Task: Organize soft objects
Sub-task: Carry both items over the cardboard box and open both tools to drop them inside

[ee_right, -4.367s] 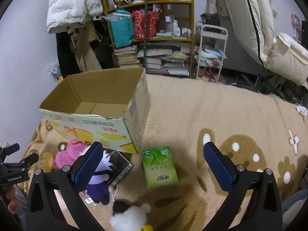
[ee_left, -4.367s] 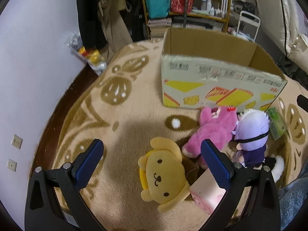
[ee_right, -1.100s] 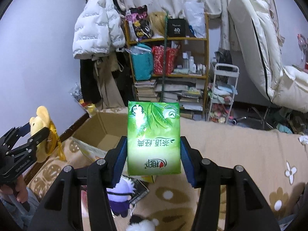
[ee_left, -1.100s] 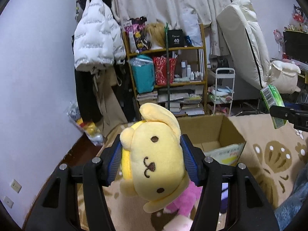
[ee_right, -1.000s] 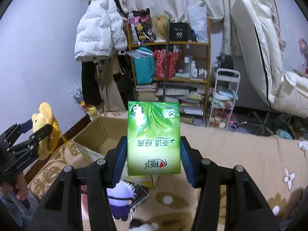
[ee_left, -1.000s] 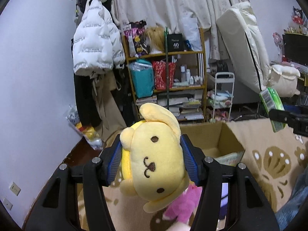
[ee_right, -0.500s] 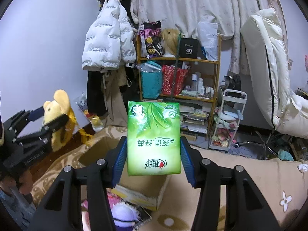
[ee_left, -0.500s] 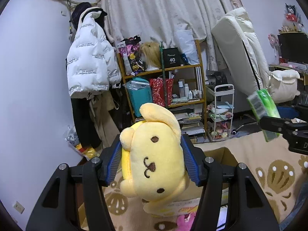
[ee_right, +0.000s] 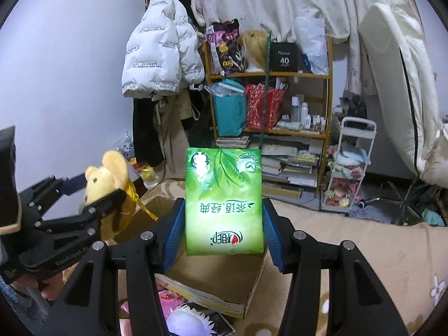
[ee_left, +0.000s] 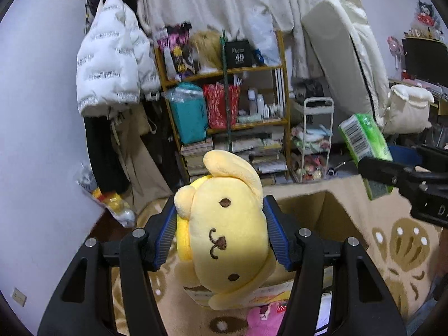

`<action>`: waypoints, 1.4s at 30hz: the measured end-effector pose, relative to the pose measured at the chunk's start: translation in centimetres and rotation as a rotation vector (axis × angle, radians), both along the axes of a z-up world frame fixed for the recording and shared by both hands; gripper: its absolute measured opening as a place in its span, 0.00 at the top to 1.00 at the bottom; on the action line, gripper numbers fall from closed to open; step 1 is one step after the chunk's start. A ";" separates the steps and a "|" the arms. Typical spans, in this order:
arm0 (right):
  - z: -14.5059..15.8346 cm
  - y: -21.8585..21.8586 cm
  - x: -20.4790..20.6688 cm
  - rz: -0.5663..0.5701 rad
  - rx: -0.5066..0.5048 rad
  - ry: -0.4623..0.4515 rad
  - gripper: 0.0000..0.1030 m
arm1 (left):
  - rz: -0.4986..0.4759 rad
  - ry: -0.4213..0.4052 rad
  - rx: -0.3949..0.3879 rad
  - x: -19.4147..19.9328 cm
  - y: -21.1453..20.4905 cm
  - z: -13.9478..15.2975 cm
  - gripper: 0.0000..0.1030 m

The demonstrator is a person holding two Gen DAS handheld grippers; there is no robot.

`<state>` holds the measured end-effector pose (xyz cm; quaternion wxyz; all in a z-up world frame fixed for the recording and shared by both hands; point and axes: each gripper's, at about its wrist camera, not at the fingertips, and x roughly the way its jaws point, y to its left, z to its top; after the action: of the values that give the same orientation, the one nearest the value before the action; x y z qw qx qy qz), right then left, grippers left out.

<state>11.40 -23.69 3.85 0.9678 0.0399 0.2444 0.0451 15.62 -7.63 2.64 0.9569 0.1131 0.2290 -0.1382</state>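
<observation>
1. I see a room with a pale smooth wall, long cream curtains (ee_left: 224, 8) in soft folds, and a thick white mattress (ee_left: 344, 56) leaning upright at the right.
2. The floor is covered by a beige fluffy carpet (ee_right: 364, 252) with brown rounded patterns and white dots.
3. A wooden shelf (ee_right: 268, 75) stands at the wall, full of books, bottles, a teal bag and a red bag; a white quilted puffer jacket (ee_right: 159, 56) hangs beside it.
4. An open cardboard box (ee_right: 212, 280) stands on the carpet below both grippers; its inside is plain brown, its outer side is printed.
5. My left gripper (ee_left: 222, 240) holds the yellow plush dog (ee_left: 224, 240) by the head, the blue ribbed pads pressed into the soft fabric on both sides, in the air above the near edge of the box.
6. My right gripper (ee_right: 224, 226) holds the green tissue pack (ee_right: 224, 201), a flat glossy plastic rectangle, upright between the pads, over the box opening.
7. On the carpet in front of the box lies a pink plush toy (ee_left: 266, 319), only partly visible.
</observation>
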 end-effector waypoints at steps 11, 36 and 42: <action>-4.4 -0.3 2.8 0.007 -0.004 0.113 0.45 | 0.011 0.123 0.032 2.6 -0.5 -4.7 0.41; -7.4 -0.2 3.4 0.065 0.046 0.202 0.29 | 0.046 0.162 0.059 2.0 0.3 -5.8 0.18; -6.5 -0.3 2.4 0.043 0.040 0.238 0.10 | 0.072 0.156 0.076 1.0 0.5 -5.1 0.10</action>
<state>13.82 -24.00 -2.67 0.9297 0.0590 0.3575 0.0659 16.59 -7.18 -2.48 0.9355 0.1298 0.3119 -0.1032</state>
